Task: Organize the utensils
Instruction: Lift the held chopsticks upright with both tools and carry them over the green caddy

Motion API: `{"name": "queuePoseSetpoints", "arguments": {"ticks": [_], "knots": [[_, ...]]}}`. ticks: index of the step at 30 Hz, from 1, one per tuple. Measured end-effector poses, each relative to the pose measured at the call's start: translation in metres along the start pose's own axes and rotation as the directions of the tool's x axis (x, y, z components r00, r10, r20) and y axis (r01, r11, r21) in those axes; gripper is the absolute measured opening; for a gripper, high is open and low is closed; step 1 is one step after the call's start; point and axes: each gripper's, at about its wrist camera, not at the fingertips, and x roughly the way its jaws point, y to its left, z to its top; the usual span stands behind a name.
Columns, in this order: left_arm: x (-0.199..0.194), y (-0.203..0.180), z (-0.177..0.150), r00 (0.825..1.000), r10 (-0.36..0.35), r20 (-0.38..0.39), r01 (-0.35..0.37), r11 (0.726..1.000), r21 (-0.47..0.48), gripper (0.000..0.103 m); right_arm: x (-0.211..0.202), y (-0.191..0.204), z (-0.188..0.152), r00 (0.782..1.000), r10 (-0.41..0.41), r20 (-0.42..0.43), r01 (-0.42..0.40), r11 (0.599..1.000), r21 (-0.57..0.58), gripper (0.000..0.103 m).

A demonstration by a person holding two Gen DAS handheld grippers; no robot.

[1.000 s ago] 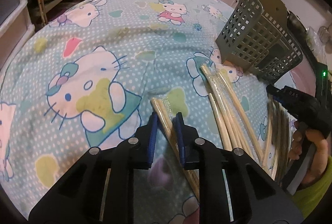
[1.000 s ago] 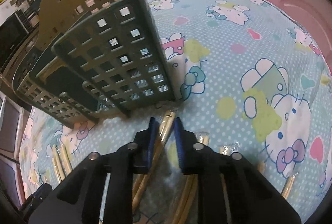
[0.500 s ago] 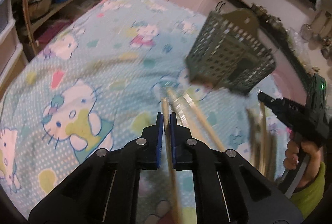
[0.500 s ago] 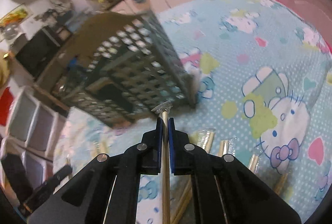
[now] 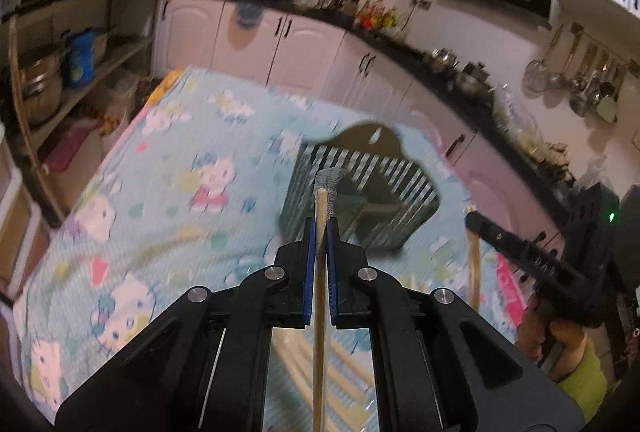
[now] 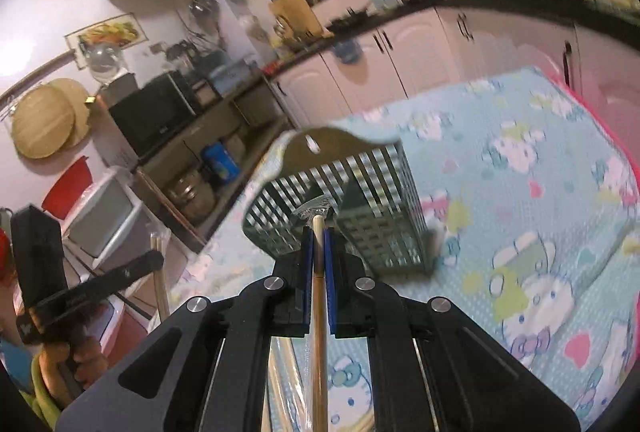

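Left gripper [image 5: 319,228] clamped on wrapped chopsticks [image 5: 319,272], right gripper [image 6: 318,236] clamped on another wrapped pair [image 6: 318,296], both raised near the grey basket [image 5: 360,207] on the patterned cloth [image 5: 168,216], loose chopsticks [image 5: 340,364] below.

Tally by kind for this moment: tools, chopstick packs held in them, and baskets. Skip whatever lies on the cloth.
Tools: 2, left tool and right tool, each shut on a pack
Held wrapped chopstick packs: 2, one left, one right
Grey lattice basket: 1
Total: 5
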Motion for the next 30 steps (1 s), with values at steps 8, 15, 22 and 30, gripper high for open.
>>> {"name": "queuePoseSetpoints", "arguments": {"ticks": [8, 15, 22, 30], "knots": [[-0.014, -0.025, 0.056, 0.992, -0.026, 0.125, 0.019, 0.998, 0.059, 0.001, -0.01, 0.034, 0.052, 0.982, 0.01, 0.189, 0.018, 0.989, -0.145, 0.006], [-0.007, -0.04, 0.102, 0.972, -0.015, 0.234, -0.002, 0.997, 0.074, 0.001, 0.007, 0.041, 0.092, 0.96, -0.022, 0.281, 0.083, 0.974, -0.21, 0.006], [0.017, -0.044, 0.125, 0.953, 0.03, 0.302, -0.054, 0.996, 0.072, 0.001, 0.03, 0.04, 0.121, 0.938, -0.067, 0.34, 0.159, 0.955, -0.25, 0.006], [0.043, -0.046, 0.135, 0.927, 0.063, 0.37, -0.096, 0.993, 0.073, 0.001, 0.051, 0.038, 0.134, 0.916, -0.09, 0.391, 0.213, 0.935, -0.283, 0.006]]}}
